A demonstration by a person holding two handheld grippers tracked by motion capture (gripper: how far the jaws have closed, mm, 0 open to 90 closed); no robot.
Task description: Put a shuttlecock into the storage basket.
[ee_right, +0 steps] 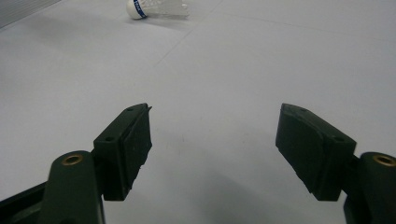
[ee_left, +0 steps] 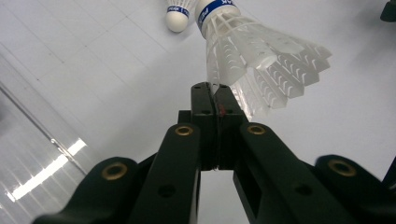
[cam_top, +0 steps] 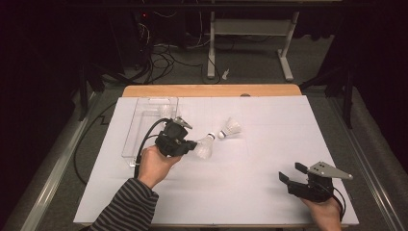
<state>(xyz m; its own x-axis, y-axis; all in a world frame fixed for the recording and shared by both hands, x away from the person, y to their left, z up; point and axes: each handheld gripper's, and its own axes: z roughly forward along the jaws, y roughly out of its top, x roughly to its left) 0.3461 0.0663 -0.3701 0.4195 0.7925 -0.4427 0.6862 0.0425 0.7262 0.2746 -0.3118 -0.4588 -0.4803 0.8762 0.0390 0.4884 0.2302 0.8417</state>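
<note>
My left gripper [cam_top: 195, 143] is shut on the feather skirt of a white shuttlecock [cam_top: 205, 147], left of the table's middle. In the left gripper view the two jaws meet at the left gripper [ee_left: 214, 88], pinching the skirt's edge, and the held shuttlecock [ee_left: 252, 60] points its blue-banded cork away. A second shuttlecock [cam_top: 231, 129] lies loose on the white sheet just beyond; its cork [ee_left: 177, 14] is at the top of that view. My right gripper [cam_top: 291, 172] rests open near the front right edge. In its own view the right gripper [ee_right: 215, 135] has nothing between its jaws, and the loose shuttlecock [ee_right: 156, 8] lies far ahead.
A clear plastic box [cam_top: 144, 126] stands at the left of the white sheet [cam_top: 269, 144], with a shuttlecock [cam_top: 166, 110] in its far end. The box wall [ee_left: 28, 154] is close on the left gripper's left. Beyond the table are cables and a desk frame.
</note>
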